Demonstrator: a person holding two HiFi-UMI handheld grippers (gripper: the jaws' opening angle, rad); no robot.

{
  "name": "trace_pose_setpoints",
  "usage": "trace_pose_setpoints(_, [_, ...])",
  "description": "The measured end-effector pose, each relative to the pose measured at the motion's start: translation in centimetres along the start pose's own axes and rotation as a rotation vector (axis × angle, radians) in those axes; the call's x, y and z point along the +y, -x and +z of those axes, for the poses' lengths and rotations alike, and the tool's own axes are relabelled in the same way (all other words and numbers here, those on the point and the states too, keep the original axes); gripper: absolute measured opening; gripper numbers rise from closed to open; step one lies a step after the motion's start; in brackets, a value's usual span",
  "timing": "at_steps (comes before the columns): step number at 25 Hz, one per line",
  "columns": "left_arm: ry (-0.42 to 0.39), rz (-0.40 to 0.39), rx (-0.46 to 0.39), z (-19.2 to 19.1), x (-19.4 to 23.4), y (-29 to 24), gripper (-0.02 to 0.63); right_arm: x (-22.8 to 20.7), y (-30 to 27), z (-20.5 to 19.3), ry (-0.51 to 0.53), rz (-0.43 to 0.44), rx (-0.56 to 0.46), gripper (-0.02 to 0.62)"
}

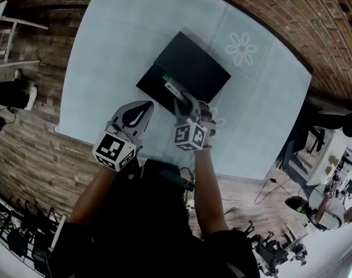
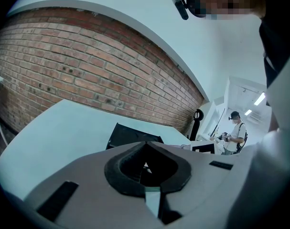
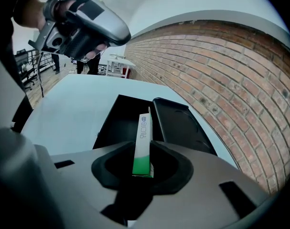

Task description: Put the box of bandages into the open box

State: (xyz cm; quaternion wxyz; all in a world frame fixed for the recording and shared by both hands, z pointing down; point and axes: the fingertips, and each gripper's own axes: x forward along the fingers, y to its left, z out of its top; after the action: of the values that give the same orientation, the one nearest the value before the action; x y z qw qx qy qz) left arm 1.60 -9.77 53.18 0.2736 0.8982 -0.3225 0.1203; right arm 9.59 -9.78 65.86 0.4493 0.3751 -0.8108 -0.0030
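The box of bandages [image 1: 174, 88], slim, white with a green end, is clamped on edge in my right gripper [image 1: 185, 102], which is shut on it. In the right gripper view the box of bandages [image 3: 144, 137] points out over the open black box [image 3: 120, 122], whose lid [image 3: 182, 126] lies flat to its right. That open black box [image 1: 193, 68] sits mid-table. My left gripper [image 1: 142, 108] hovers left of the right one, near the black box's front corner, shut and empty. From its own view, the left gripper [image 2: 145, 145] sees the black box [image 2: 130, 135] just ahead.
The pale blue table [image 1: 118, 39] carries a white flower print [image 1: 241, 48] right of the black box. Brick-patterned surfaces surround the table. A person [image 2: 235, 132] stands far off by white furniture. The table's near edge is just below my grippers.
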Motion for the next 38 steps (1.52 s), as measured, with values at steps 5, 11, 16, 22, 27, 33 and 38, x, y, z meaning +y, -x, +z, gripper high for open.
trace_pose_setpoints(5, [0.002,0.0,0.001,0.1,0.2,0.1,0.031,0.5,-0.1,0.0,-0.004,0.035,0.013,0.129])
trace_pose_setpoints(11, [0.004,-0.005,0.003,0.0,0.3,0.1,0.031,0.8,0.0,0.0,-0.014,0.064,0.023,0.132])
trace_pose_setpoints(16, [0.001,0.003,0.001,0.0,0.2,0.0,0.031,1.4,-0.2,-0.2,-0.032,0.106,0.032,0.146])
trace_pose_setpoints(22, [0.002,0.0,0.006,-0.2,0.1,-0.1,0.031,1.8,-0.5,-0.5,-0.059,0.143,0.044,0.172])
trace_pose_setpoints(27, [0.005,0.0,0.012,-0.4,0.1,-0.1,0.031,2.1,-0.6,-0.7,-0.065,0.165,0.062,0.181])
trace_pose_setpoints(33, [0.009,-0.001,0.014,-0.4,0.2,-0.1,0.031,2.4,-0.6,-0.7,-0.088,0.194,0.077,0.202])
trace_pose_setpoints(38, [0.01,-0.002,0.009,-0.3,0.2,0.0,0.031,2.2,-0.3,-0.3,-0.129,0.191,0.058,0.203])
